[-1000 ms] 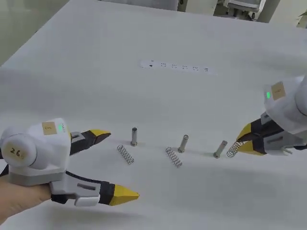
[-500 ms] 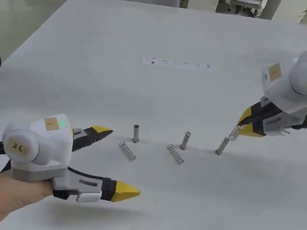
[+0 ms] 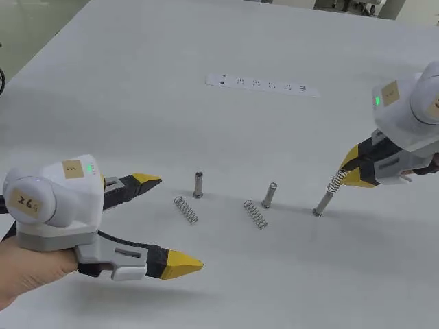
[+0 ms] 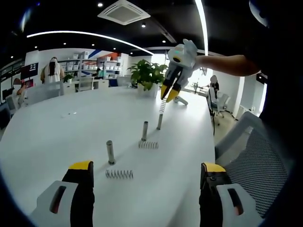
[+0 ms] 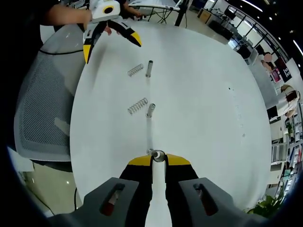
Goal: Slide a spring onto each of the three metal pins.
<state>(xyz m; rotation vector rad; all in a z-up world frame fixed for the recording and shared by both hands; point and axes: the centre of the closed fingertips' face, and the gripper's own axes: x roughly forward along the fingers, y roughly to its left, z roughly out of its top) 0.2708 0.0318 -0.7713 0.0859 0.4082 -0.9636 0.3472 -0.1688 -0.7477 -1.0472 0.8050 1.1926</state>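
Three short metal pins stand in a row on the white table: left pin (image 3: 198, 185), middle pin (image 3: 270, 195), right pin (image 3: 322, 203). Two springs lie flat, one (image 3: 186, 210) by the left pin, one (image 3: 255, 214) by the middle pin. My right gripper (image 3: 350, 175) is shut on a third spring (image 3: 336, 181), which slants down to the top of the right pin; whether it is over the pin I cannot tell. The right gripper view looks down the held spring (image 5: 157, 155) between shut jaws. My left gripper (image 3: 168, 221) hovers open, low at the left of the row, holding nothing.
A white power strip (image 3: 262, 84) lies farther back on the table (image 3: 137, 103). A grey mesh chair (image 5: 38, 109) stands at the table's near edge. People and desks fill the room behind.
The right gripper has lifted its spring from the table beside the right pin up to that pin's top. The left gripper stays open and has barely moved.
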